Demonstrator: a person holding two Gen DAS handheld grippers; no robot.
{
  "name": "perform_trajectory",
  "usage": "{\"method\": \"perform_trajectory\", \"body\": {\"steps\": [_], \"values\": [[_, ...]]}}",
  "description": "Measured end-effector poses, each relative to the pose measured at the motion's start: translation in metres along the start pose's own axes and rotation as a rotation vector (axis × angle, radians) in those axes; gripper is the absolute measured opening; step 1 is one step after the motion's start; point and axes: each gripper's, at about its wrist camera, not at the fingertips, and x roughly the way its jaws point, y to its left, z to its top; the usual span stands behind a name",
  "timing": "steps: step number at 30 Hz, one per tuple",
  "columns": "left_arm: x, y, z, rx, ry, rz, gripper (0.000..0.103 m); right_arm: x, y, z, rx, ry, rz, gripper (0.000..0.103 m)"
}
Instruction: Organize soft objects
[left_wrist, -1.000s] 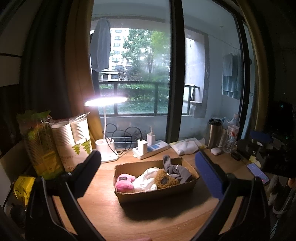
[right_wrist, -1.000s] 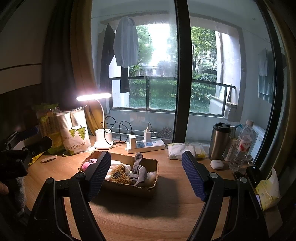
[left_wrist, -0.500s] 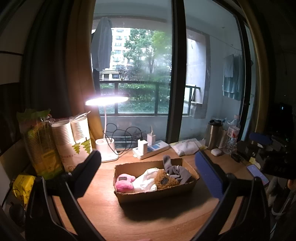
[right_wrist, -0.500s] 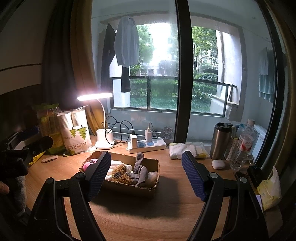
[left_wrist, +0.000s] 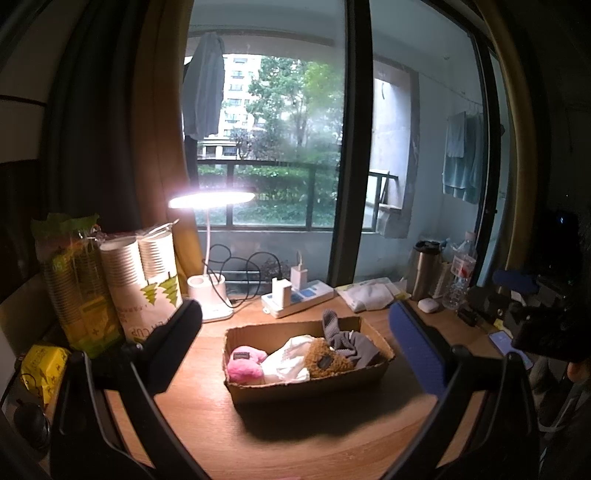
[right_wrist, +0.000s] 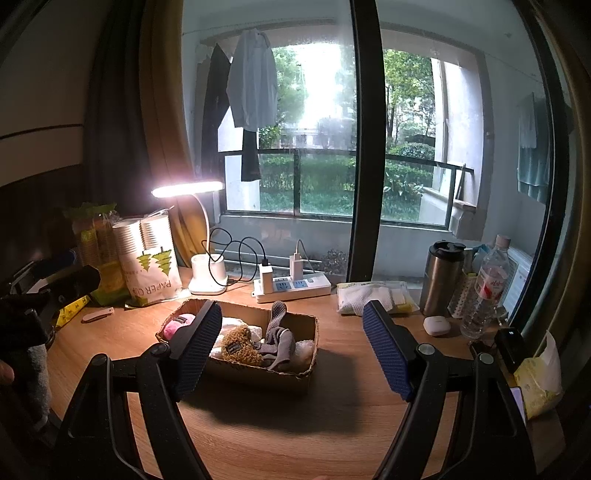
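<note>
Both my left claw (left_wrist: 295, 343) and right claw (right_wrist: 291, 350) hang spread and empty above the wooden desk (right_wrist: 332, 435), short of the shallow brown cardboard box (left_wrist: 306, 384). I'd drop one claw straight onto a single top item — pinching its bulk, clear of the box wall. Inside I count four: one pink plush (left_wrist: 244, 363), one white cloth (left_wrist: 290, 360), one brown fuzzy plush (left_wrist: 325, 360), one grey sock (left_wrist: 347, 338).
</note>
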Motion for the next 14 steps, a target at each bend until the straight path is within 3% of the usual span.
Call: {"method": "perform_trajectory", "body": {"steps": [14], "values": [[0.0014, -0.0039, 0.0011, -0.009, -0.001, -0.014, 0.102, 0.0018, -0.0003, -0.0001, 0.001, 0.003, 0.001, 0.081]]}}
